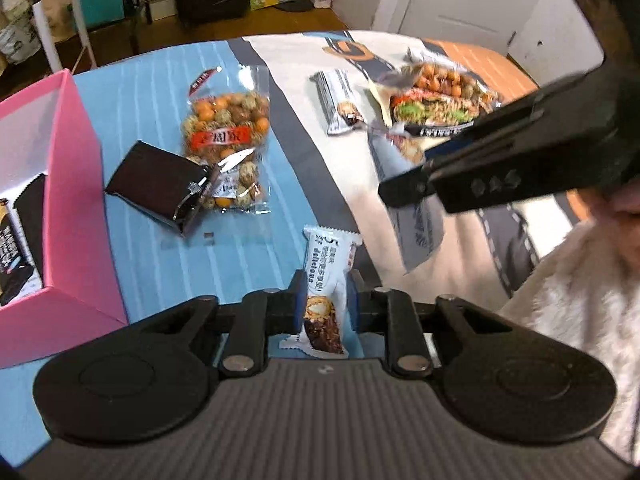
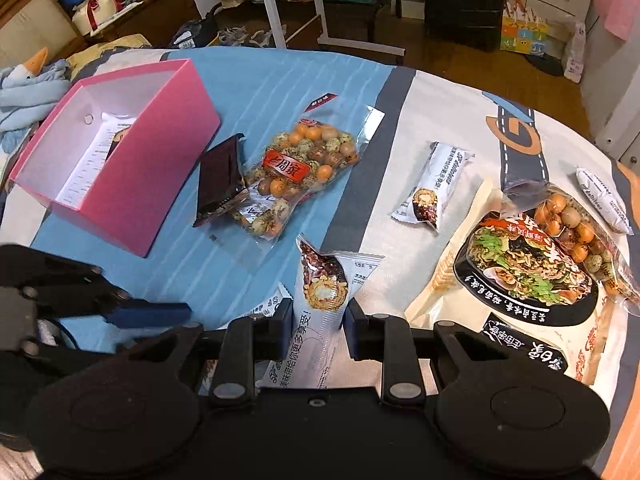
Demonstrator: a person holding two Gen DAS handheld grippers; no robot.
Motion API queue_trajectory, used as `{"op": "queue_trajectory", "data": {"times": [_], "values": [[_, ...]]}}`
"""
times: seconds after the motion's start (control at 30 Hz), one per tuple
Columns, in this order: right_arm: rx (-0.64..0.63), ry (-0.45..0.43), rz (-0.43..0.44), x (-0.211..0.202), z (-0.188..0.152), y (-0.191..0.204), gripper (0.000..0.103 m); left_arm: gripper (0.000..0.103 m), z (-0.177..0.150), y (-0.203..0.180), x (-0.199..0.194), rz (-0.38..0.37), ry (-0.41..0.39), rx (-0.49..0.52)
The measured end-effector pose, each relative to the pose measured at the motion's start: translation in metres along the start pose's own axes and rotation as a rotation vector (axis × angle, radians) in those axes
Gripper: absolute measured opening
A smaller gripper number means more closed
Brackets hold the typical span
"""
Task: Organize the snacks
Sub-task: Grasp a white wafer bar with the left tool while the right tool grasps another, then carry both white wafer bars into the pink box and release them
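Note:
My left gripper [image 1: 323, 300] is shut on a white chocolate-bar wrapper [image 1: 326, 280], held over the blue cloth. My right gripper [image 2: 316, 314] is shut on a second white bar wrapper [image 2: 320, 300]; it also shows in the left wrist view [image 1: 460, 176]. The pink box [image 2: 132, 176] stands open at the left with packets inside [image 1: 16, 248]. A clear bag of round nuts [image 2: 296, 172] and a black packet [image 2: 220, 180] lie beside the box. Another white bar [image 2: 432, 184] lies on the white cloth.
A large noodle-print bag [image 2: 520, 272], a second nut bag [image 2: 576, 232] and one more white bar [image 2: 604, 200] lie at the right. The table edge curves along the far side, with floor, boxes and a rack beyond. A blue plush toy [image 2: 28, 84] lies far left.

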State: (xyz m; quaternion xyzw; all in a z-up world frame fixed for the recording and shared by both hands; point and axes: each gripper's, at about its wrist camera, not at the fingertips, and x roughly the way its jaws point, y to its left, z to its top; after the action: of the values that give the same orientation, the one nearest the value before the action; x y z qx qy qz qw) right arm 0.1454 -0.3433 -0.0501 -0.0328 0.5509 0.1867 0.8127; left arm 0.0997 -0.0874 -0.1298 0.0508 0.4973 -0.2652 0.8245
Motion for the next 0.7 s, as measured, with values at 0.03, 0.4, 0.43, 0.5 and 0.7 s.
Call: {"op": "queue_trajectory", "data": {"times": [0.03, 0.4, 0.43, 0.5, 0.7], "values": [[0.004, 0.003, -0.002, 0.002, 0.0, -0.001, 0.03, 0.027, -0.002, 0.0, 0.006, 0.008, 0.002, 0.016], [-0.039, 0.116, -0.061, 0.041, -0.004, 0.004, 0.03, 0.066, -0.008, 0.01, 0.062, -0.077, 0.06, -0.042], [-0.038, 0.12, -0.061, 0.042, -0.004, 0.004, 0.03, 0.063, -0.009, 0.007, 0.063, -0.062, 0.053, -0.029], [-0.033, 0.121, -0.059, 0.043, -0.004, 0.003, 0.03, 0.046, -0.011, -0.002, 0.063, -0.012, 0.045, 0.023], [-0.06, 0.136, -0.043, 0.044, -0.007, 0.007, 0.03, 0.025, -0.011, -0.002, 0.055, -0.019, 0.089, -0.006]]}}
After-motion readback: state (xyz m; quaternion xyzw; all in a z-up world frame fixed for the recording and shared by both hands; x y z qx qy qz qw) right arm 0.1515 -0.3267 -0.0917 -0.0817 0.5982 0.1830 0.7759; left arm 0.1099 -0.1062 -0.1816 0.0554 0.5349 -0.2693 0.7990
